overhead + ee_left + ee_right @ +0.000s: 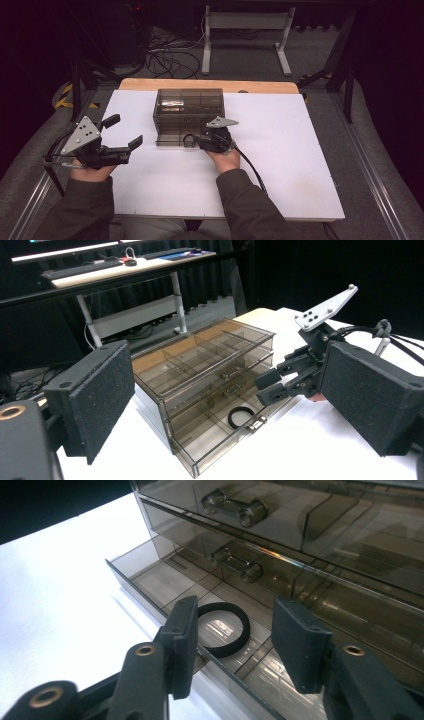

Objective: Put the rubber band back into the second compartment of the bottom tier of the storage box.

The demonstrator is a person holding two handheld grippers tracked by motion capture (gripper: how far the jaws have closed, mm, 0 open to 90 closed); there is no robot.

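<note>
Plainly the black ring [222,629] is a light, soft thing, a band of elastic or rubber by its look (the frames cannot settle which), and it should flex rather than break. It lies flat in a front compartment of the bottom drawer [165,582], which stands pulled out from the smoky plastic drawer box [188,116]. A pinch across one side of the band, one pad inside the loop and one outside, looks the surest hold; the low dividers leave little room, so a steep approach seems wise. The drawer plastic is thin, glossy and probably slippery, and a hard knock could slide the whole box.

The right tool [235,635] hangs just above the ring with its jaws apart, nothing between the pads. The left tool [122,131] waits well to the left of the box, jaws wide and empty.

The desk [280,165] has a smooth white top on a wooden board, well lit; the room behind is dark, with cables [167,55] on the floor and a second table's frame [245,22].
</note>
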